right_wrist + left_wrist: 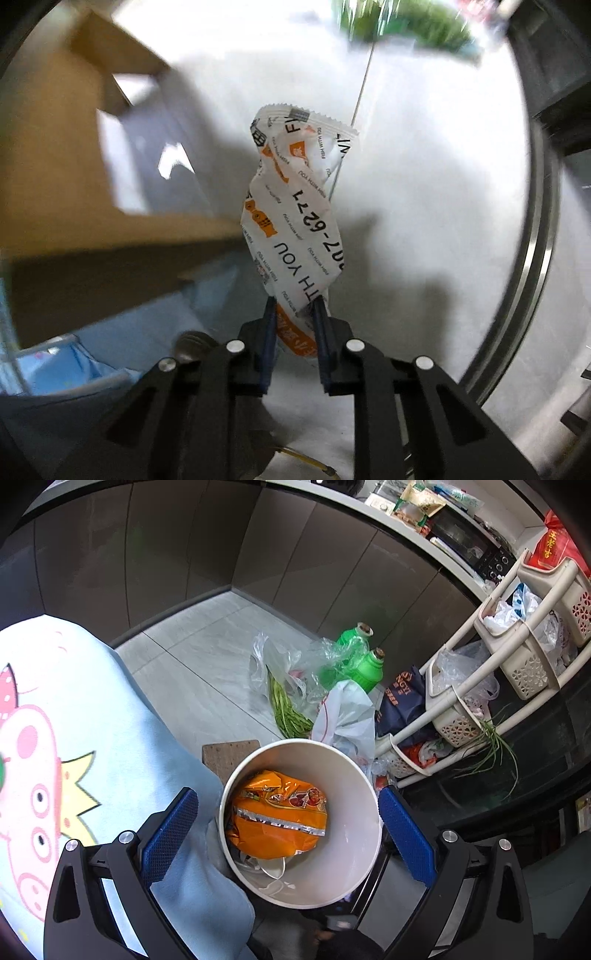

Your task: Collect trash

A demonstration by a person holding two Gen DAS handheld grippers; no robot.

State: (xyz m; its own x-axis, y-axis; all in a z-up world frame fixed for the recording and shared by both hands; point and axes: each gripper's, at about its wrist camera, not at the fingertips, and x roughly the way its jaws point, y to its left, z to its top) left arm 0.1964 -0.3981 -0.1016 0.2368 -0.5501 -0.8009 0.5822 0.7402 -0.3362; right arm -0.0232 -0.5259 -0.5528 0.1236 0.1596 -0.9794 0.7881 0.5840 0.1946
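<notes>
In the left wrist view a white round tub (343, 867) sits between my left gripper's (288, 805) blue-padded fingers (170, 830), which stand wide, one on each side of it. Whether they press on its wall does not show. An orange snack wrapper (280, 819) and other scraps lie inside the tub. In the right wrist view my right gripper (293, 306) is shut on a crumpled white and orange wrapper (295, 206), which sticks up from the pads above a pale floor.
Clear plastic bags (291, 664), green beans (284, 709) and two green bottles (365, 664) lie on the floor. A white basket rack (517, 657) stands at the right. A pale blue cartoon cloth (74, 757) lies at the left. A cardboard box (74, 166) is at the left.
</notes>
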